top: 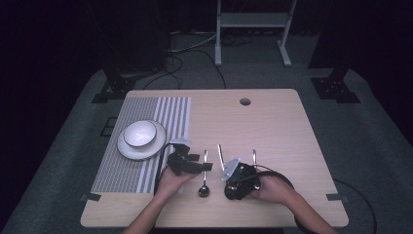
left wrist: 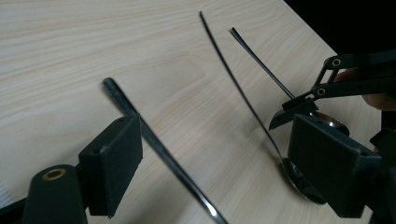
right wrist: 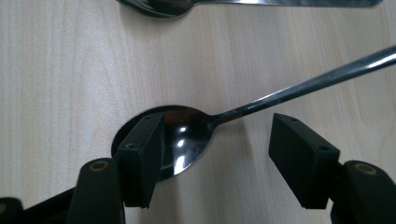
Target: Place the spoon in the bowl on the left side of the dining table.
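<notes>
Three metal spoons lie side by side in the middle of the wooden table (top: 272, 122). My left gripper (top: 200, 164) is open across the handle of the left spoon (top: 205, 157), whose dark rounded end (top: 203, 191) lies nearer the person. In the left gripper view that handle (left wrist: 159, 147) runs between the jaws of the left gripper (left wrist: 219, 140) without either pad touching it. My right gripper (right wrist: 219, 140) is open low over the bowl of another spoon (right wrist: 187, 133); its left pad (right wrist: 142, 156) overlaps the bowl's edge. In the high view the right gripper (top: 242, 171) covers the near ends of the middle spoon (top: 220, 156) and the right spoon (top: 253, 156).
A striped placemat (top: 165, 112) on the table's left carries a white plate (top: 157, 144) with a white bowl (top: 140, 133) on it. A round cable hole (top: 245, 102) is near the far edge. A second spoon (right wrist: 159, 7) lies just beyond the right gripper's jaws.
</notes>
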